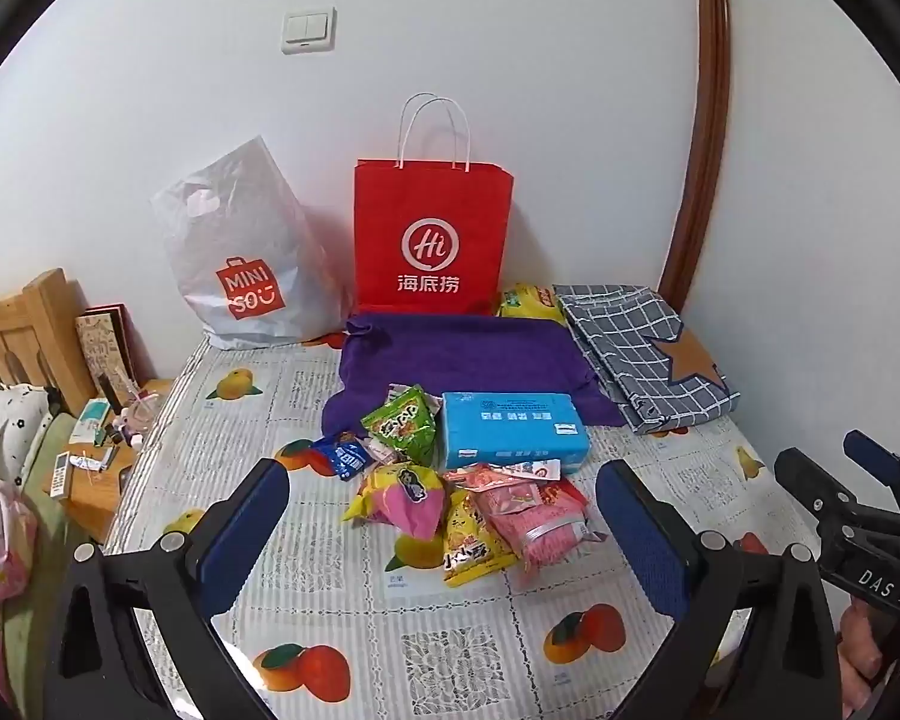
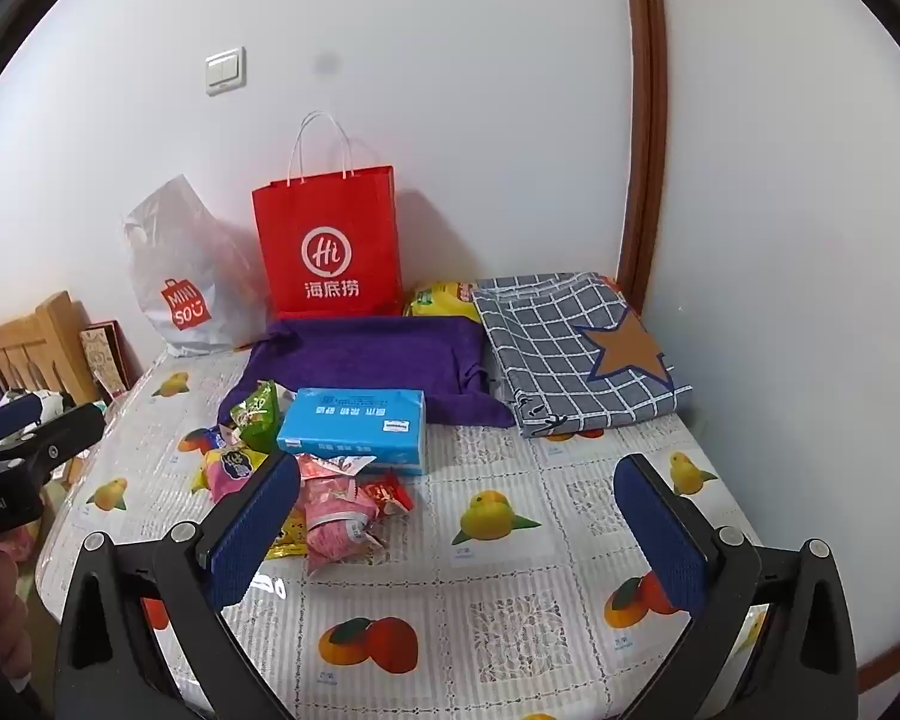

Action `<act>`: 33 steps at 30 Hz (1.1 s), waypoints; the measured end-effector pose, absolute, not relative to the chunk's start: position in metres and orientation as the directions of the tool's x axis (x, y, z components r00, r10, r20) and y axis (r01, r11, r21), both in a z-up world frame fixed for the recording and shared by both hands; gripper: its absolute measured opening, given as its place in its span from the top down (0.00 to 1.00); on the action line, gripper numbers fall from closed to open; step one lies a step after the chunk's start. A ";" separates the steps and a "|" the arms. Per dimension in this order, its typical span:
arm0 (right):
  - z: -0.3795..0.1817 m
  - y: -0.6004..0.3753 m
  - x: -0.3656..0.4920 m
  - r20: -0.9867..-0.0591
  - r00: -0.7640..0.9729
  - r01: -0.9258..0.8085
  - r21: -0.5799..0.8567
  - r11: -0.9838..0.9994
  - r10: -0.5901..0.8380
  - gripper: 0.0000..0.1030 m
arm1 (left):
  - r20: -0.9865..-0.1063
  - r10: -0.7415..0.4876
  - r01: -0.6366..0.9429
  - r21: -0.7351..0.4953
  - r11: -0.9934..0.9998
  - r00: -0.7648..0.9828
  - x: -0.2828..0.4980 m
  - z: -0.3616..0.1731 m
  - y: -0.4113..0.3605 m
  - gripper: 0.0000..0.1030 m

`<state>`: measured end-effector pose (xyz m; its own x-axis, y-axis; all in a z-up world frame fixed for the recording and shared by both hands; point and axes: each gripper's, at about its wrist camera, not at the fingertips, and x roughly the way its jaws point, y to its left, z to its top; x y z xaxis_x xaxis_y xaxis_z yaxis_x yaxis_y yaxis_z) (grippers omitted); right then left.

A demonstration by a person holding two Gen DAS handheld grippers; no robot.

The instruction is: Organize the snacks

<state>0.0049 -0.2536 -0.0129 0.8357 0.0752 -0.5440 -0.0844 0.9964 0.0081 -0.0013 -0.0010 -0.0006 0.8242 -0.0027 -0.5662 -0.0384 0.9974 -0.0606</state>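
Note:
A pile of snack packets lies mid-table: a green packet (image 1: 403, 425), a blue packet (image 1: 343, 457), a pink and yellow packet (image 1: 403, 499), a yellow packet (image 1: 473, 549) and a pink packet (image 1: 537, 516). The pile also shows in the right wrist view (image 2: 330, 510). My left gripper (image 1: 441, 531) is open and empty, hovering just in front of the pile. My right gripper (image 2: 459, 531) is open and empty, to the right of the pile. A red paper bag (image 1: 432, 237) and a white Miniso bag (image 1: 243, 258) stand against the wall.
A blue tissue pack (image 1: 513, 429) lies behind the snacks on a purple cloth (image 1: 456, 354). A folded grey checked cloth (image 1: 642, 348) lies at back right, with a yellow packet (image 1: 528, 300) behind it. A wooden bedside stand (image 1: 96, 456) with small items is left of the table.

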 end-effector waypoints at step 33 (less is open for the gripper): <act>-0.004 -0.244 -0.003 -0.537 0.838 -0.102 0.024 0.995 0.099 0.00 | -0.549 -0.003 -0.038 -0.064 0.997 0.836 -0.010 0.002 -0.001 0.00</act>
<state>-0.0031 -0.2436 -0.0044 0.8377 0.0987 -0.5371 -0.1018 0.9945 0.0240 -0.0098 -0.0014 0.0017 0.8359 -0.0030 -0.5489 -0.0383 0.9972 -0.0639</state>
